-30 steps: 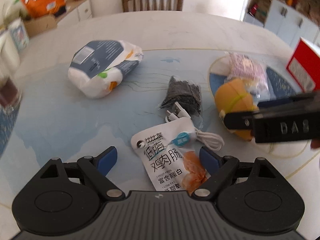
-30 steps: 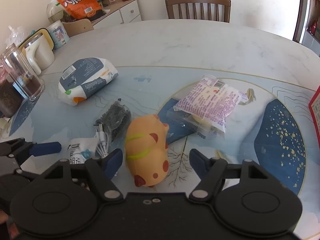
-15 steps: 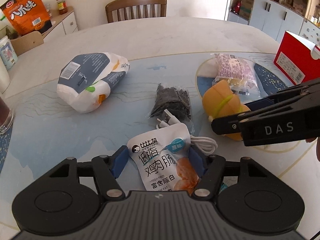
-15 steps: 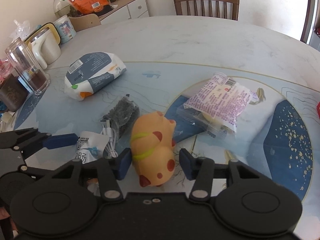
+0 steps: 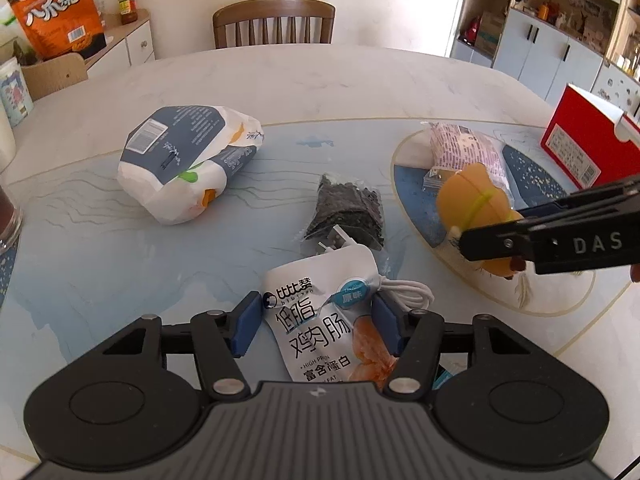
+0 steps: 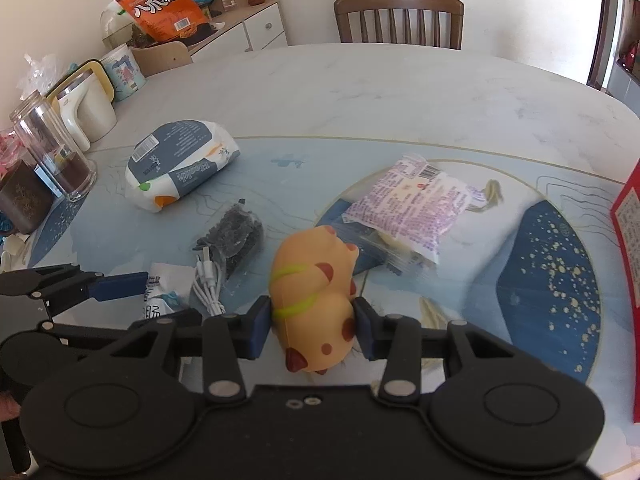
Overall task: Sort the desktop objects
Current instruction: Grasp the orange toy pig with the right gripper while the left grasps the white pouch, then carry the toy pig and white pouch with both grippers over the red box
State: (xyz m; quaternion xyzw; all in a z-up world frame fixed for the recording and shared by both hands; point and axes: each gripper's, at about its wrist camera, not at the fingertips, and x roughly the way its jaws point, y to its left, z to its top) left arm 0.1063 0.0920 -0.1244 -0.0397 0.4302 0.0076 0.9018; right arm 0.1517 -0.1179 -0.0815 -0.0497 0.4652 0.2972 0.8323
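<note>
My left gripper [image 5: 316,322] is shut on a white sausage snack pouch [image 5: 324,320], its blue pads pressing both sides. My right gripper [image 6: 314,324] is shut on an orange toy animal [image 6: 312,280] with a green band; it also shows in the left wrist view [image 5: 472,204]. On the table lie a white charging cable [image 5: 404,290], a black bag of dark bits [image 5: 348,208], a white and navy tissue pack [image 5: 188,160] and a purple-printed snack packet [image 6: 412,204].
A red box [image 5: 584,140] stands at the right. A glass jar [image 6: 52,156], a white kettle [image 6: 86,112] and a dark tin [image 6: 22,200] stand at the table's left edge. A chair [image 6: 400,20] is at the far side.
Both grippers have closed from open: the left onto the snack pouch, the right onto the orange toy. Both have also moved forward around their objects.
</note>
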